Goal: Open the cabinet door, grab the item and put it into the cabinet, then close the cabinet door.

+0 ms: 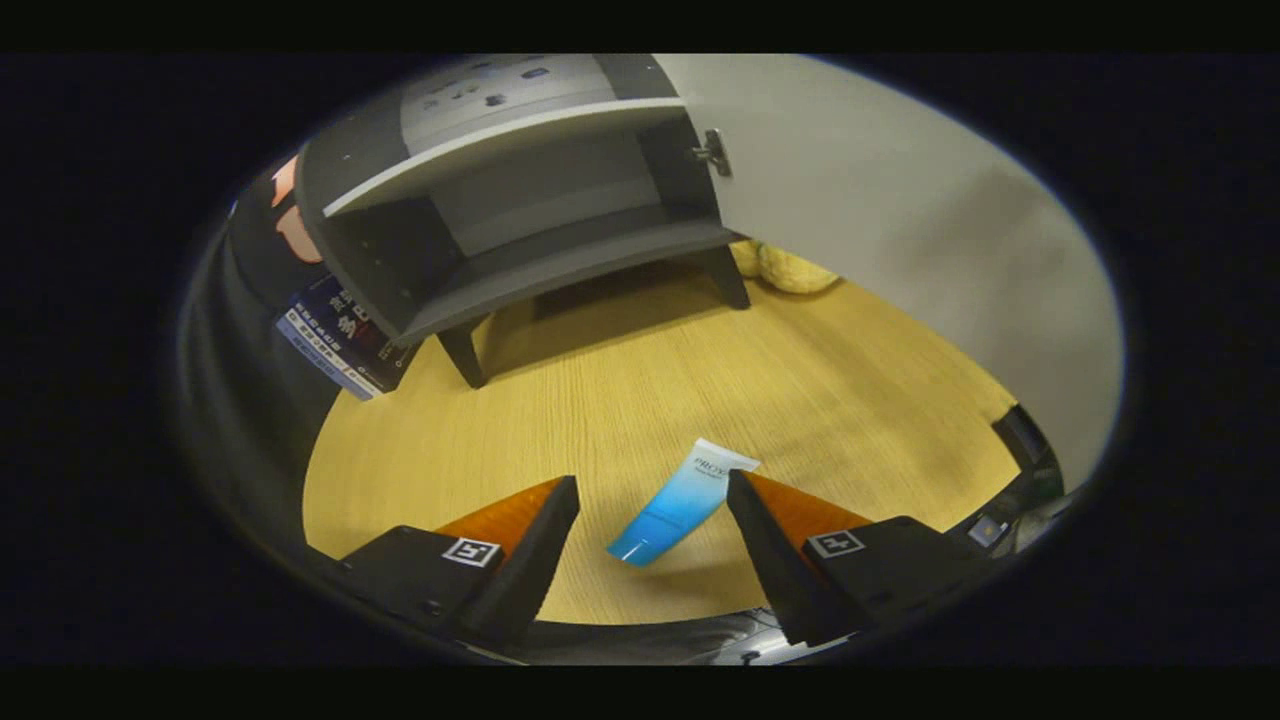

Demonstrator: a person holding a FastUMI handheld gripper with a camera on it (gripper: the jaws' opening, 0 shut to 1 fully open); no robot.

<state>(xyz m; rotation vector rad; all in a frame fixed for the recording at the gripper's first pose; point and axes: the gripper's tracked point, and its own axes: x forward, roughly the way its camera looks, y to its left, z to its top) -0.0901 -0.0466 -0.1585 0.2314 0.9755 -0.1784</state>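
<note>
One blue tube [680, 500] lies between the spread claw [652, 482] fingers.

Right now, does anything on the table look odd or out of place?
Nothing looks damaged or spilled. The blue tube lies askew on the table between the open gripper fingers; the cabinet door is open.

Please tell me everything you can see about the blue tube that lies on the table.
The tube is a soft-looking squeeze tube, blue at its rounded cap end and fading to white at its flat crimped end, which bears small print. It lies flat on the wooden table, slanted, cap end nearest the camera. It sits between the fingers of the open claw, closer to one finger; contact cannot be judged. The open cabinet stands beyond it.
</note>
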